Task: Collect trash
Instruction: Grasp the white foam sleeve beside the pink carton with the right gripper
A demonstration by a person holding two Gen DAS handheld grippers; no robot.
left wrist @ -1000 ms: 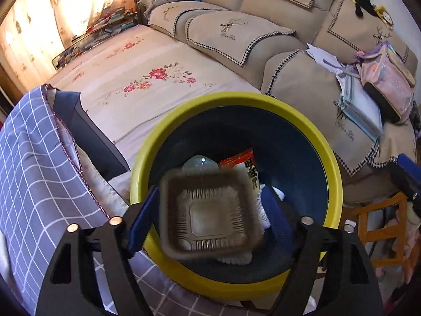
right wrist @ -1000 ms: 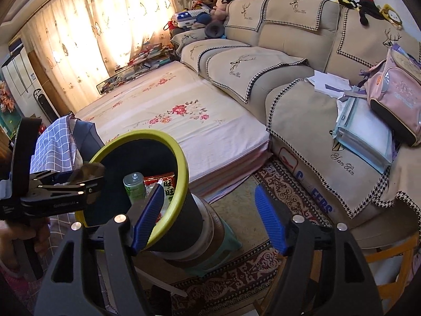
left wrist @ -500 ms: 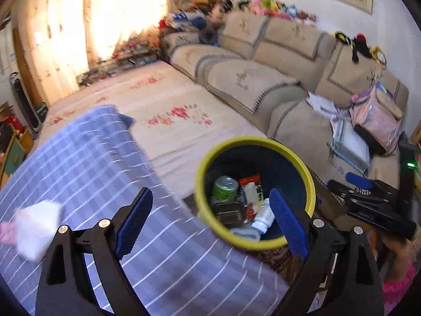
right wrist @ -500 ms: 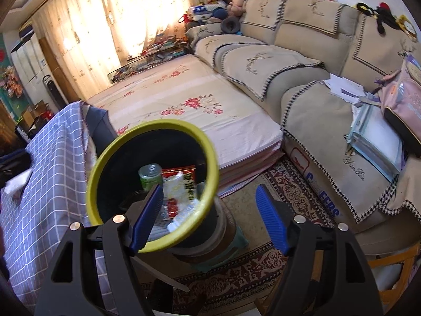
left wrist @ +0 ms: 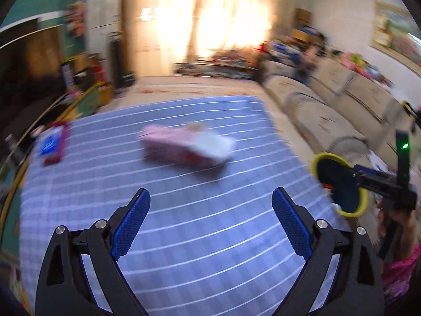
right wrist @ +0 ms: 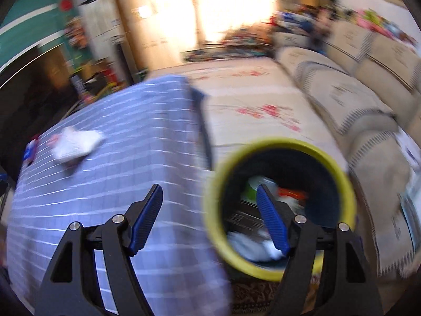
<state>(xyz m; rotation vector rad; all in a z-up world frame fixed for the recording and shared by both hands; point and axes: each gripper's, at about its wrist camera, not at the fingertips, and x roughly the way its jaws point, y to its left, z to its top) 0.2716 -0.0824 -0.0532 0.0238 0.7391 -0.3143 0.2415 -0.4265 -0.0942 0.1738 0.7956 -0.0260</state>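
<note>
From the left wrist I have my left hand-held gripper [left wrist: 210,226] spread and empty over the checked tabletop [left wrist: 184,250]; a pink-and-white wrapper [left wrist: 186,147] and a blue packet [left wrist: 51,142] remain uncollected. From the right wrist, my right hand-held gripper [right wrist: 210,218] is also released, with the yellow-rimmed bin [right wrist: 279,205] already holding several pieces.

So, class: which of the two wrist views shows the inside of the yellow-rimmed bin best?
The right wrist view: the yellow-rimmed bin sits close, mouth toward the camera, with blurred trash visible inside. In the left wrist view the bin is small at the right edge, partly hidden behind the right tool.
</note>
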